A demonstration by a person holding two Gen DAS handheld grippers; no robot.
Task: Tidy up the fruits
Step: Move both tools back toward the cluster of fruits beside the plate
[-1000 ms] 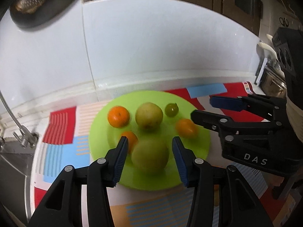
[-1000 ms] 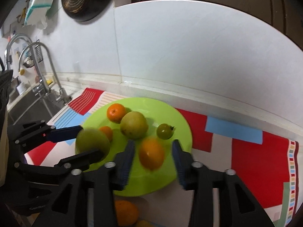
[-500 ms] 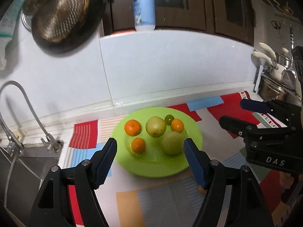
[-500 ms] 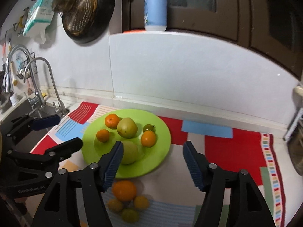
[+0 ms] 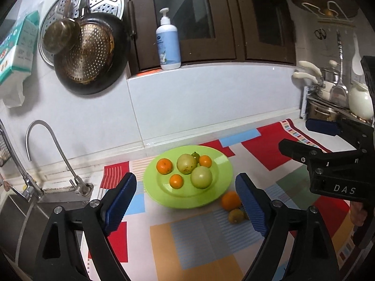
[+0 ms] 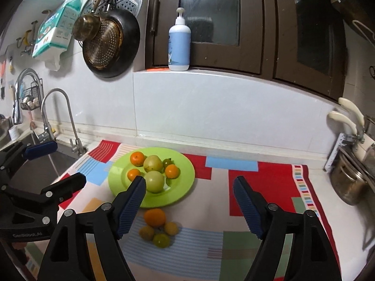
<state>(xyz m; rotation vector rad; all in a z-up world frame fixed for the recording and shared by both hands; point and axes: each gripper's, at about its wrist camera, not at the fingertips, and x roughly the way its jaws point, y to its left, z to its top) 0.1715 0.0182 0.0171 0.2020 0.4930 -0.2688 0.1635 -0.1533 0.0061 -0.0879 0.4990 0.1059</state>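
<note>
A lime green plate [image 5: 220, 187] [image 6: 185, 182] sits on a patchwork mat and holds two pale green fruits [image 5: 201, 177] [image 6: 154, 180], three small oranges [image 5: 164, 165] [image 6: 137, 158] and a small dark green fruit [image 6: 167, 162]. In front of the plate a larger orange [image 6: 154, 216] [image 5: 230, 200] and three small yellow-green fruits [image 6: 161, 239] lie on the mat. My left gripper [image 5: 185, 201] is open and empty, held back above the mat. My right gripper [image 6: 189, 199] is open and empty too.
A sink with a curved tap [image 5: 46, 149] [image 6: 58, 117] lies left of the mat. A soap bottle [image 5: 167, 44] stands on the window ledge. Pans hang on the wall [image 5: 89, 53]. Steel pots [image 6: 349, 182] stand at the right.
Both grippers let go of their fruit on the plate, opened wide, and pulled up and back. The plate now looks small and the loose fruits in front have come into view.
</note>
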